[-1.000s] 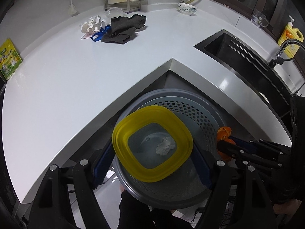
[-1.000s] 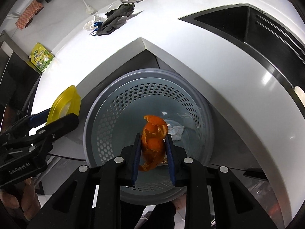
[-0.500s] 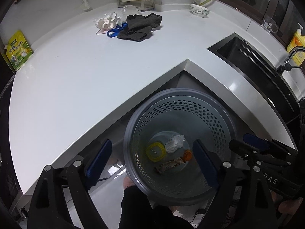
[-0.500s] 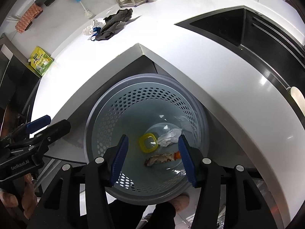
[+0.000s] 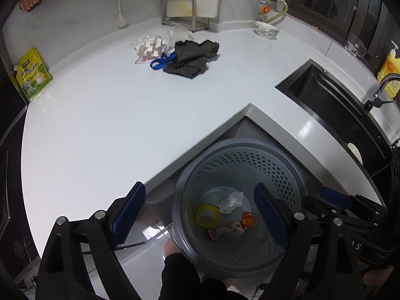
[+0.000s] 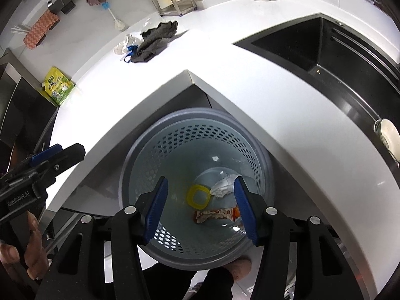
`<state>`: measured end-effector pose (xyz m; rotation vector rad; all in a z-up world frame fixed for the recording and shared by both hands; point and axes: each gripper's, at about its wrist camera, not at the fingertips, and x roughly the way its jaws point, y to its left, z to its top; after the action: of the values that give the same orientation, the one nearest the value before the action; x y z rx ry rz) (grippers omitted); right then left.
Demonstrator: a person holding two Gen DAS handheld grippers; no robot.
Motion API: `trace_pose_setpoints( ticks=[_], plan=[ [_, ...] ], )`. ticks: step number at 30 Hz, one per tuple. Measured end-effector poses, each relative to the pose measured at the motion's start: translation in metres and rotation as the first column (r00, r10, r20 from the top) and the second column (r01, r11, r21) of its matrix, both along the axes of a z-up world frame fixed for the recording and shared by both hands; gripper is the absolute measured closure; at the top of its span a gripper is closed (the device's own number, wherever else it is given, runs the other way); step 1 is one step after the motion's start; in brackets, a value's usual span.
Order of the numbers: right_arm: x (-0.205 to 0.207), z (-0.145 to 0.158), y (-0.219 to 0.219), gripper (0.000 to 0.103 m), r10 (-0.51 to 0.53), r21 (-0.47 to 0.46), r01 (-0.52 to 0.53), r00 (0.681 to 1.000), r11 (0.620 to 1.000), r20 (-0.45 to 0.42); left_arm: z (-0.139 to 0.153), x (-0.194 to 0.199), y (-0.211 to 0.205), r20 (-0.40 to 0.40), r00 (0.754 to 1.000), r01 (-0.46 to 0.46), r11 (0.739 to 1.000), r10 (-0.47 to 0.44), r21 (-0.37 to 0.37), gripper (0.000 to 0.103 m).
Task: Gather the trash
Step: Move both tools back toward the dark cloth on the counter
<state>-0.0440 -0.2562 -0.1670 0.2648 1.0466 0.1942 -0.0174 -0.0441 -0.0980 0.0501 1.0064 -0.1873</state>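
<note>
A grey perforated trash basket (image 5: 287, 175) (image 6: 140, 160) stands on the floor below the counter corner. Inside lie a yellow lid (image 5: 207, 215) (image 6: 198, 195), a crumpled tissue (image 5: 231, 202) (image 6: 222, 187), a snack wrapper (image 5: 226, 232) (image 6: 215, 215) and an orange peel (image 5: 247, 219). My left gripper (image 5: 200, 215) is open and empty above the basket's left rim. My right gripper (image 6: 200, 207) is open and empty above the basket. A crumpled paper wad (image 5: 150, 46) (image 6: 122, 46) lies on the counter far back.
On the white counter (image 5: 112, 115) lie a dark cloth (image 5: 192, 57), blue scissors (image 5: 162, 61) and a green packet (image 5: 31, 73). A bowl (image 5: 266, 30) stands at the back. The black sink (image 5: 337, 110) and a faucet (image 5: 380, 92) are to the right.
The left gripper opened and the yellow lid fell into the basket. The right gripper opened and the orange peel fell in. Both grippers have since pulled back a little.
</note>
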Motion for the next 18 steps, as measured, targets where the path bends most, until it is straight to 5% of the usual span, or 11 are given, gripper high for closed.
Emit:
trace_pose_setpoints(
  ticks=[18],
  plan=[
    [0.069, 0.042, 0.029, 0.045, -0.003, -0.007, 0.003, 0.997, 1.0, 0.075, 0.034, 0.081, 0.05, 0.093, 0.994, -0.055, 0.998, 0.055, 0.001, 0.014]
  ],
)
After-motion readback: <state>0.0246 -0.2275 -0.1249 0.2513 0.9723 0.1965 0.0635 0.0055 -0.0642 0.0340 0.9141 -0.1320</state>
